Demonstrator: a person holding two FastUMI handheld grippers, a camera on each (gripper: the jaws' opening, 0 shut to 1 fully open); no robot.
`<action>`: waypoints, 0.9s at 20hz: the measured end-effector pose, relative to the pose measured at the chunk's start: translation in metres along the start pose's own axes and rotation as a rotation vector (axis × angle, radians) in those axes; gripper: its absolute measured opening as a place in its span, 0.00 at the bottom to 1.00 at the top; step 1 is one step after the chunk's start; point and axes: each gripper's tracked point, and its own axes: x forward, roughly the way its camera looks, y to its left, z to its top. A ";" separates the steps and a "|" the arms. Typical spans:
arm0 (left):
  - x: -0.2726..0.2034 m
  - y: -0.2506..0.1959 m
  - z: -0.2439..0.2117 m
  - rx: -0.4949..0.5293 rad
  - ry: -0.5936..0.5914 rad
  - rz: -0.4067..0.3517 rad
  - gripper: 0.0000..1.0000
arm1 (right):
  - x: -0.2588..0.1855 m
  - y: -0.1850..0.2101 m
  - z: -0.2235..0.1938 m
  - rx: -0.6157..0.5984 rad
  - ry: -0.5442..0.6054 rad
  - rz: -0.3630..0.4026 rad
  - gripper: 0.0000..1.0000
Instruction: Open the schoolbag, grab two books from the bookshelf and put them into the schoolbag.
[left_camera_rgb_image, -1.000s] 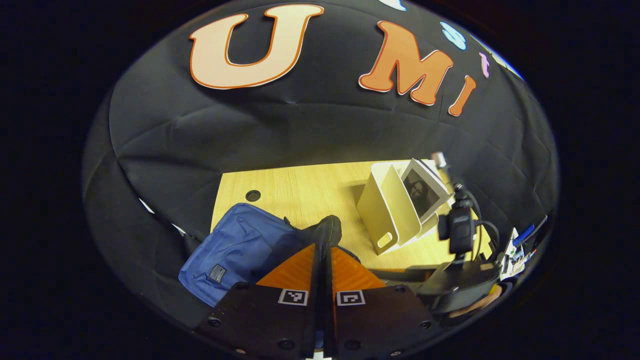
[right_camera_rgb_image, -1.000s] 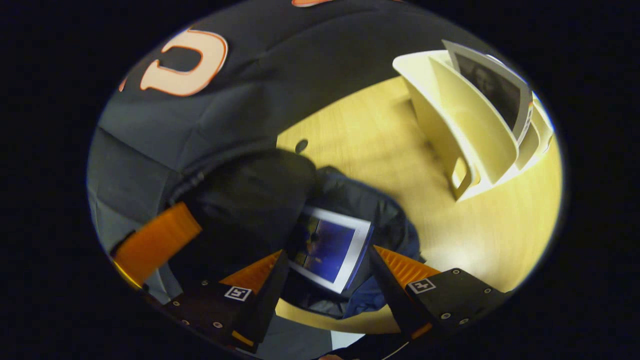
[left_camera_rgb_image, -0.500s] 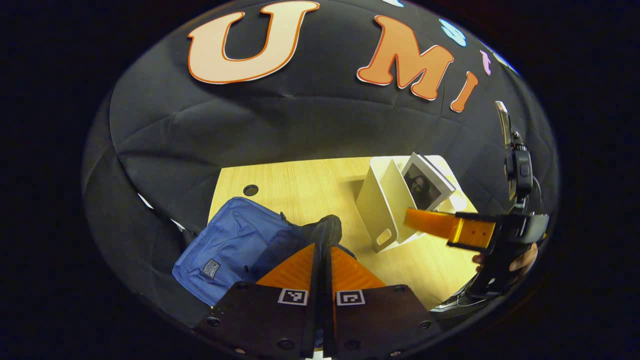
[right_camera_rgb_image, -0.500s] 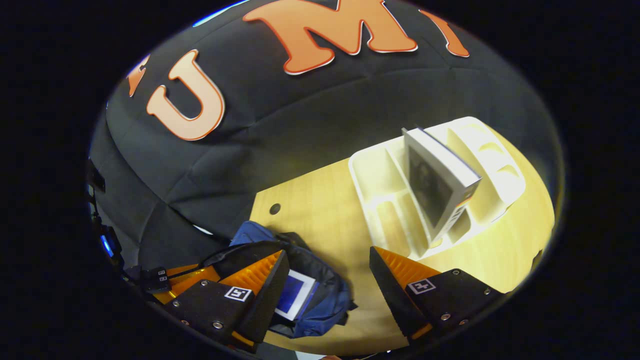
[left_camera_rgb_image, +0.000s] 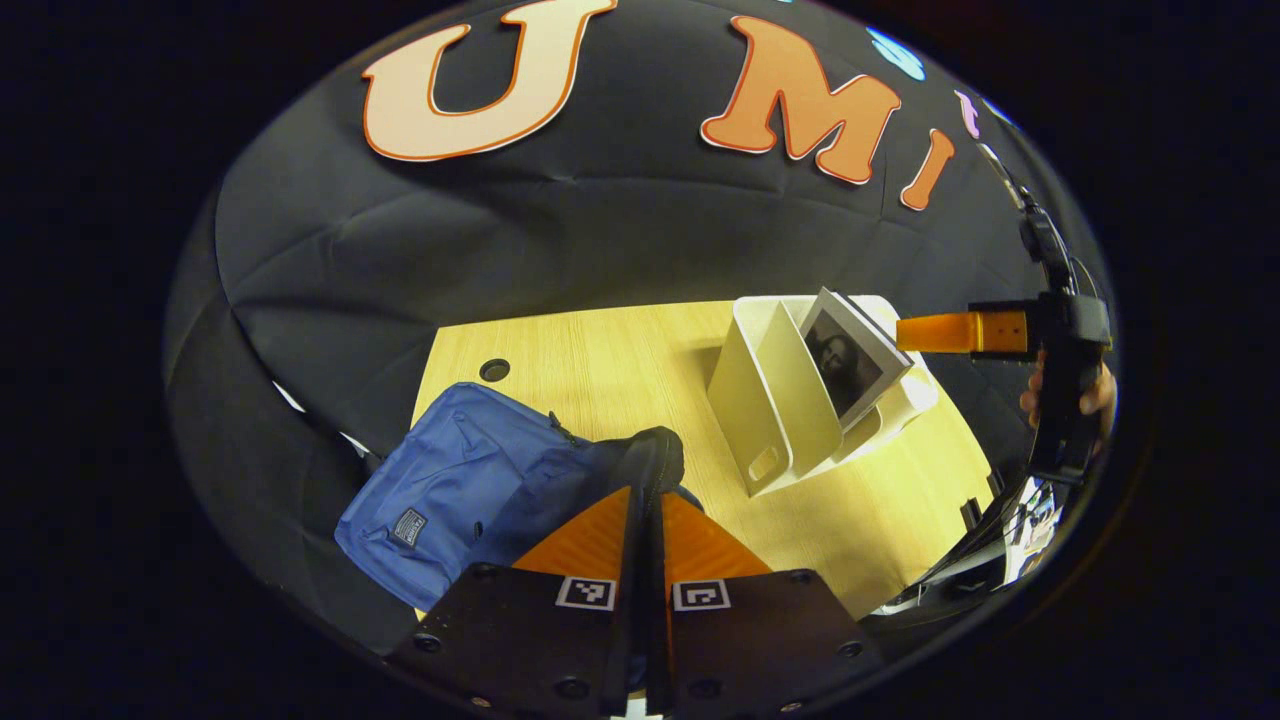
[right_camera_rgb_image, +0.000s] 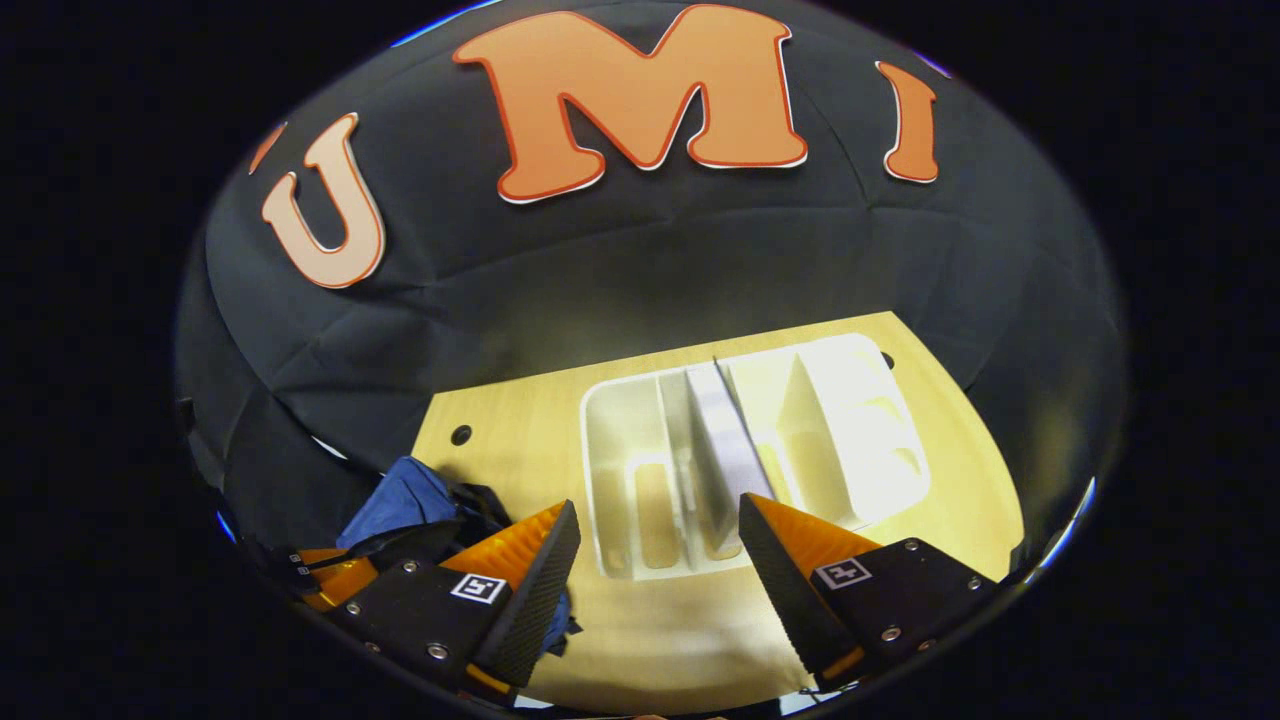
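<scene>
The white bookshelf (left_camera_rgb_image: 775, 420) stands on the wooden table (left_camera_rgb_image: 610, 365), toward its right side in the left gripper view. It is a divided rack with upright partitions. 1 book (left_camera_rgb_image: 850, 355) leans in one of its middle slots, tilted to the right, its cover a dark grey portrait with a pale border. In the right gripper view the same bookshelf (right_camera_rgb_image: 650, 480) is seen from above, with several slots side by side, and the book (right_camera_rgb_image: 725, 450) shows as a pale slab standing on edge between 2 partitions; the other slots look bare.

The blue schoolbag (left_camera_rgb_image: 450, 490) lies flat on the table's left front corner, well apart from the bookshelf. It is soft fabric with a small dark patch on its front and a black edge along the opening. What it holds cannot be told from either view.

The left gripper (left_camera_rgb_image: 645, 510) is clenched, its 2 fingers pressed together on the black edge of the schoolbag's mouth, which rises between their tips. The right gripper (right_camera_rgb_image: 655, 520) hangs above the front of the bookshelf with its fingers spread wide and nothing between them, the book's top edge lying just beyond the gap. In the left gripper view the right gripper (left_camera_rgb_image: 960, 332) appears at far right, held by a hand (left_camera_rgb_image: 1085, 390), near the book's upper corner.
</scene>
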 end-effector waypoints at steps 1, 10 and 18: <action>0.000 0.000 0.000 0.002 0.000 0.005 0.07 | 0.004 -0.005 0.001 -0.014 0.020 -0.011 0.96; 0.007 -0.006 0.003 0.009 0.026 0.028 0.07 | 0.056 -0.034 0.016 -0.169 0.210 -0.078 0.95; 0.019 -0.015 0.002 0.007 0.052 0.015 0.07 | 0.100 -0.046 -0.006 -0.233 0.402 -0.108 0.92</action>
